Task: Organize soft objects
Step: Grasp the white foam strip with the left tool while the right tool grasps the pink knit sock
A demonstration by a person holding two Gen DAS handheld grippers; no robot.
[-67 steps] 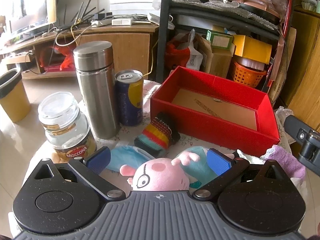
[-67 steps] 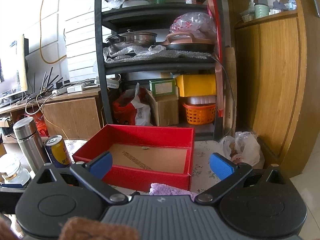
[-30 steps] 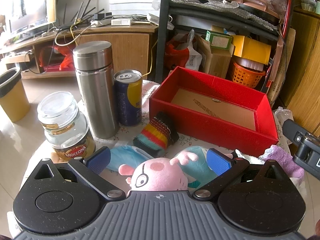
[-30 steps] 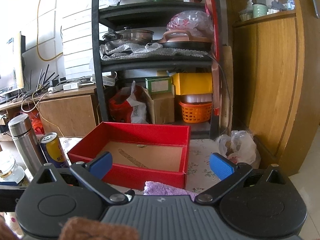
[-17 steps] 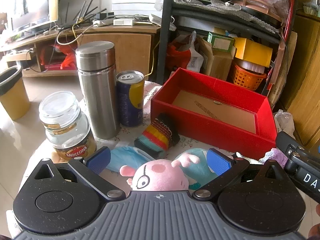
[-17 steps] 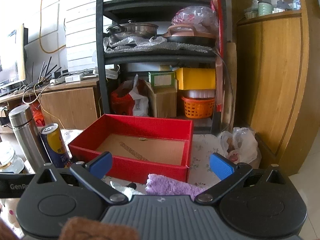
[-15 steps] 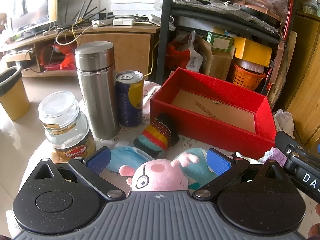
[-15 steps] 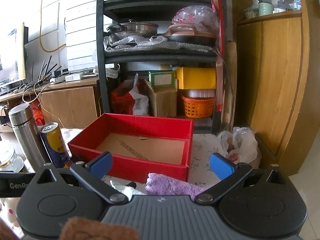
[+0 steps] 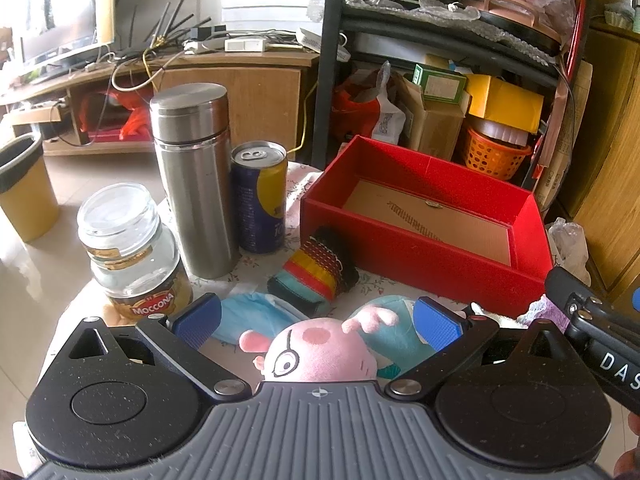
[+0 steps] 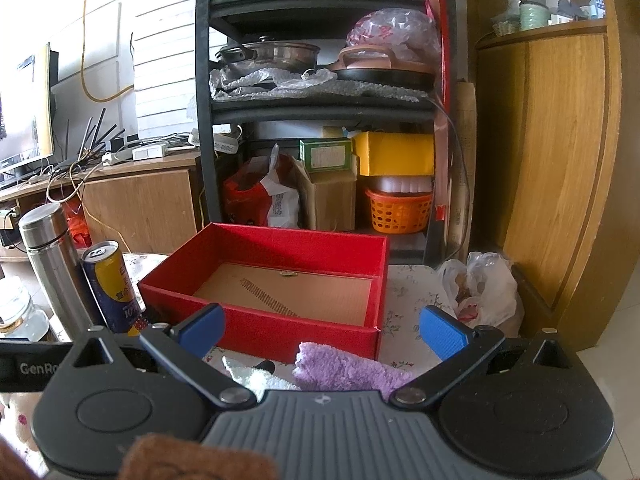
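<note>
A pink pig plush in a light blue dress lies on the table between the open jaws of my left gripper, which holds nothing. A striped rolled sock and a blue cloth lie just beyond it. An empty red box stands behind; it also shows in the right wrist view. My right gripper is open and empty, above a purple towel and a white cloth in front of the box. The right gripper's body shows in the left wrist view at the right edge.
A steel flask, a blue and yellow can and a Moccona glass jar stand at the table's left. A black shelf rack with boxes and an orange basket stands behind. A white plastic bag lies at the right.
My right gripper has dipped and come closer to the purple towel, and its body has slid further into the left wrist view. The left gripper has barely moved.
</note>
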